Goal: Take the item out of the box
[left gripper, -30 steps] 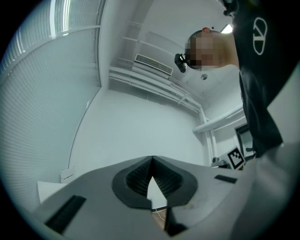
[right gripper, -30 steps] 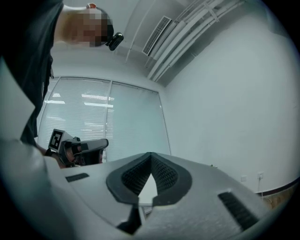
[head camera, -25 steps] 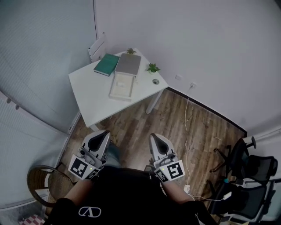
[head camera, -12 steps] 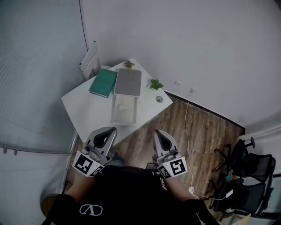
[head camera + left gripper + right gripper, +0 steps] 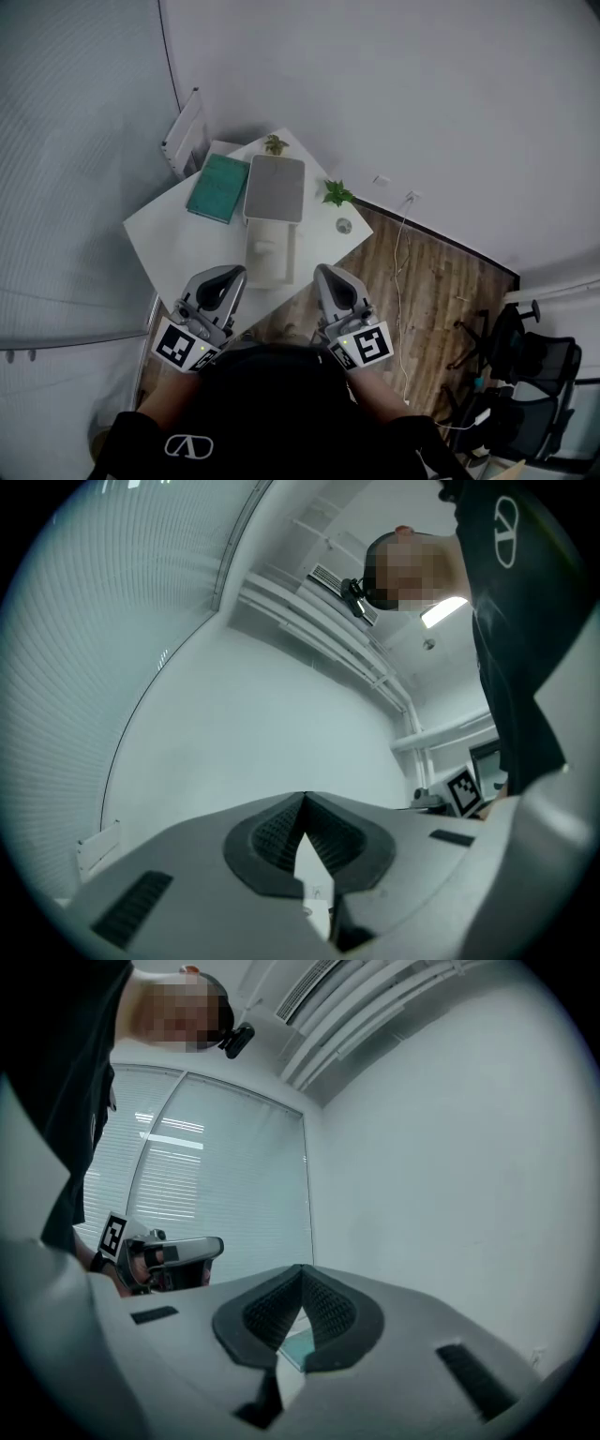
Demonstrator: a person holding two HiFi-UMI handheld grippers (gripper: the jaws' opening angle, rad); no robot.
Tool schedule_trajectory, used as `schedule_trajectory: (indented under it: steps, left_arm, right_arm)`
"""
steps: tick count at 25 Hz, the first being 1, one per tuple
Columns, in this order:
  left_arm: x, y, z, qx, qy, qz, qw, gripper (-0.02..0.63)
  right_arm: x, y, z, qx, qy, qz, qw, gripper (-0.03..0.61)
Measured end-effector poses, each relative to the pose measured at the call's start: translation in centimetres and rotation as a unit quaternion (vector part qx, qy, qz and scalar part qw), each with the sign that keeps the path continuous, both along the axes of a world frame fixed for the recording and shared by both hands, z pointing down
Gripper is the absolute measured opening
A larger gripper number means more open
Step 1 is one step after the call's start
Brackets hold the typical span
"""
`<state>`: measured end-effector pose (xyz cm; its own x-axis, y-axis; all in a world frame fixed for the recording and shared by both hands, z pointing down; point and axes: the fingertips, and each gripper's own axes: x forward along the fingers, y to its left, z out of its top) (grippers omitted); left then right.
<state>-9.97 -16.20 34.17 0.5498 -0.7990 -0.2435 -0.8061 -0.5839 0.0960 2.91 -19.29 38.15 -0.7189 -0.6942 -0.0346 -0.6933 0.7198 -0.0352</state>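
Observation:
On the white table (image 5: pixel 164 234) lies an open white box (image 5: pixel 270 251) with a pale item (image 5: pixel 265 247) inside, and a grey lid-like slab (image 5: pixel 276 187) behind it. Both grippers are held close to the person's body, short of the table's near edge. My left gripper (image 5: pixel 234 272) is shut and empty, its tips meeting in the left gripper view (image 5: pixel 305 795). My right gripper (image 5: pixel 325 269) is also shut with nothing in it (image 5: pixel 301 1267). Both gripper views point up at walls and ceiling, so the box is hidden there.
A green book (image 5: pixel 217 187), two small plants (image 5: pixel 274 144) (image 5: pixel 336 194) and a small cup (image 5: pixel 343 225) share the table. A white chair (image 5: pixel 186 141) stands behind it. A cable (image 5: pixel 401 272) runs over the wood floor; office chairs (image 5: pixel 525 347) stand at the right.
The person has stepped nearer the table, which now lies just beyond the gripper tips. Both grippers stay shut and level.

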Motion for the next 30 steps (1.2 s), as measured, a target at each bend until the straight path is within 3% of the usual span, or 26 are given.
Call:
schedule_trajectory:
  steps: [6,19,20,21,25,30]
  left_arm:
    - [1.0,-1.4,-0.3,-0.005,0.004,-0.035,0.9994,0.005]
    - [1.6,-2.5,2.8,-0.054,-0.002,-0.05,0.9972,0.005]
    - [1.6,-2.5,2.9,-0.056,0.0,-0.051,0.9971,0.005]
    - [1.5,-2.5,3.0,-0.058,0.001,-0.052,0.9969,0.005]
    - [1.2,-2.6,3.6,-0.067,0.005,-0.054,0.9963,0.005]
    - [0.7,-2.7,4.3,-0.076,0.012,-0.061,0.9952,0.005]
  right_arm:
    - [-0.4,-2.4,0.7,-0.012,0.002,-0.051,0.999,0.005]
    - [-1.4,-5.1,1.5,-0.007,0.025,-0.102,0.994,0.008]
    - [-1.9,-5.2,1.5,0.004,0.034,-0.108,0.994,0.227]
    - [-2.4,-5.3,1.4,0.013,0.044,-0.112,0.993,0.546]
    - [-3.3,-5.5,2.2,0.012,0.1,-0.127,0.987,0.564]
    - [-4.7,-7.2,5.3,-0.01,0.176,-0.166,0.97,0.529]
